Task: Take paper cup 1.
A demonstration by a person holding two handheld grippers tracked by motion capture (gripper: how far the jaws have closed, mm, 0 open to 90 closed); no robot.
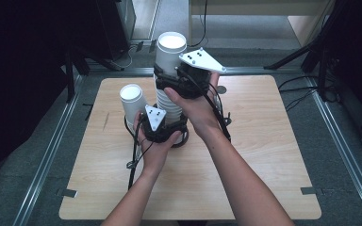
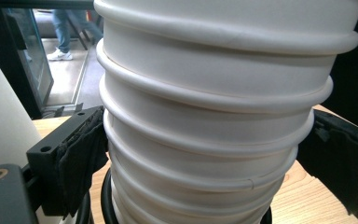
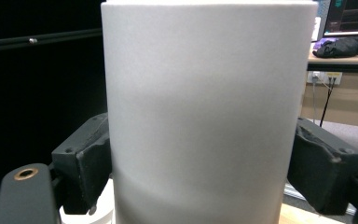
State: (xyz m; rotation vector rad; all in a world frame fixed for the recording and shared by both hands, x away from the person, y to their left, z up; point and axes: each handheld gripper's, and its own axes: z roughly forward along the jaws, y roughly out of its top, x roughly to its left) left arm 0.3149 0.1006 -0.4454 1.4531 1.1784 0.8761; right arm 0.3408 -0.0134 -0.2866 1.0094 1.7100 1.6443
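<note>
High view: a tall stack of white paper cups (image 1: 168,101) stands upright near the middle of the table (image 1: 264,155), toward its far edge. The left gripper (image 1: 162,134) clamps the stack's base. The right gripper (image 1: 176,84), directly above, pinches the top cup (image 1: 170,54), its jaws touching both sides. A separate cup (image 1: 133,101) stands just left.
</note>
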